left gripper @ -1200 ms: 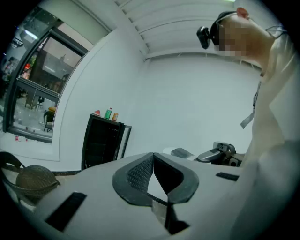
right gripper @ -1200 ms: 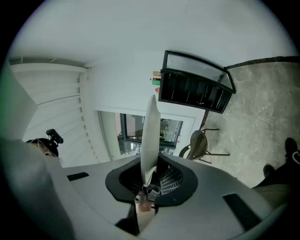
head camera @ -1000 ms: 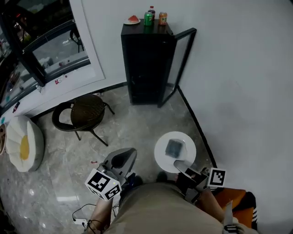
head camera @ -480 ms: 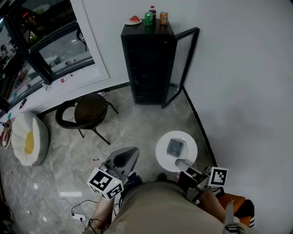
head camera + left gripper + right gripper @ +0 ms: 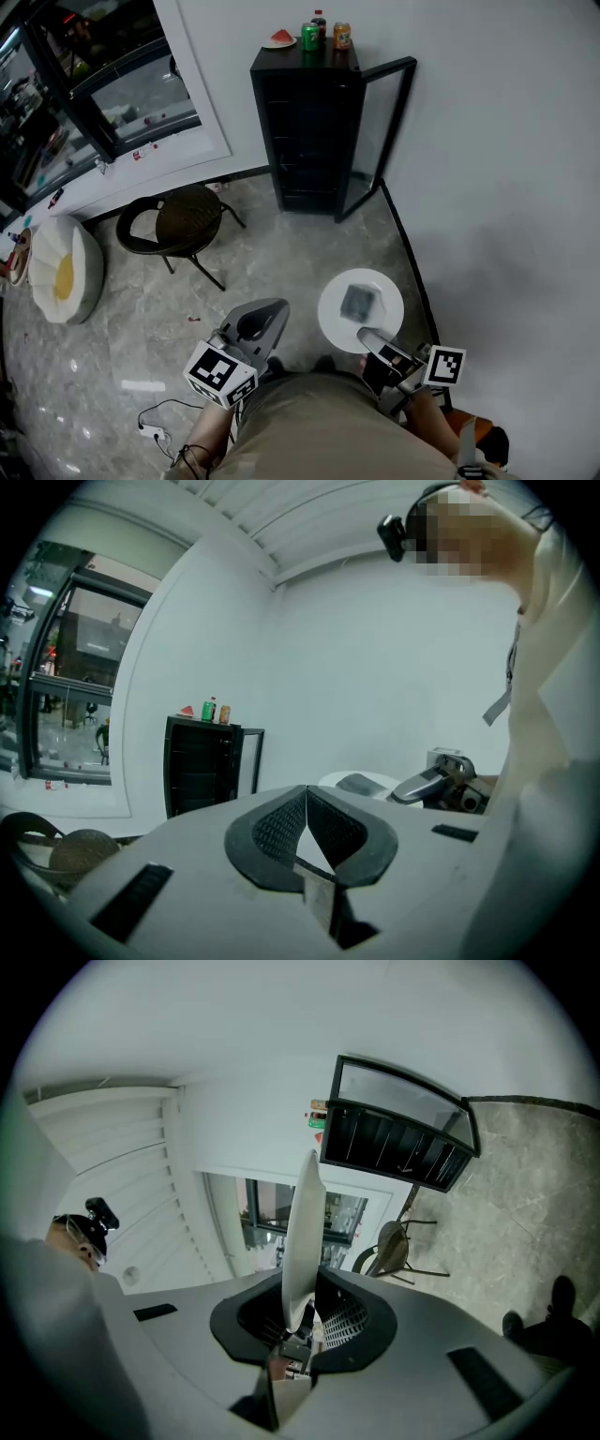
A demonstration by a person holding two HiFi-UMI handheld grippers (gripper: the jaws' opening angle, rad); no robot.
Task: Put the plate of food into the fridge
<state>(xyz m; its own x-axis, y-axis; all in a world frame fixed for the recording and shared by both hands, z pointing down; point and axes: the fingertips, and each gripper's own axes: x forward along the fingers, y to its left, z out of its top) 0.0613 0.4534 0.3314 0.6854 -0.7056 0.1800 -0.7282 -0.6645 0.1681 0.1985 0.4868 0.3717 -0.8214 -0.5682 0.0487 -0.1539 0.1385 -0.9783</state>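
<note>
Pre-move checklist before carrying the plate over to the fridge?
1. Right tool clamped on the plate rim: ok.
2. Food resting on the plate: ok.
3. Fridge door open: ok.
4. Left tool shut and empty, free to help: ok.
5. Chair off to the left of the floor path: ok.
6. Free shelf space inside the fridge: cannot tell.

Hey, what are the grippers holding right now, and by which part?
The right gripper holds the white plate by its near rim; the left gripper is shut, empty.
</note>
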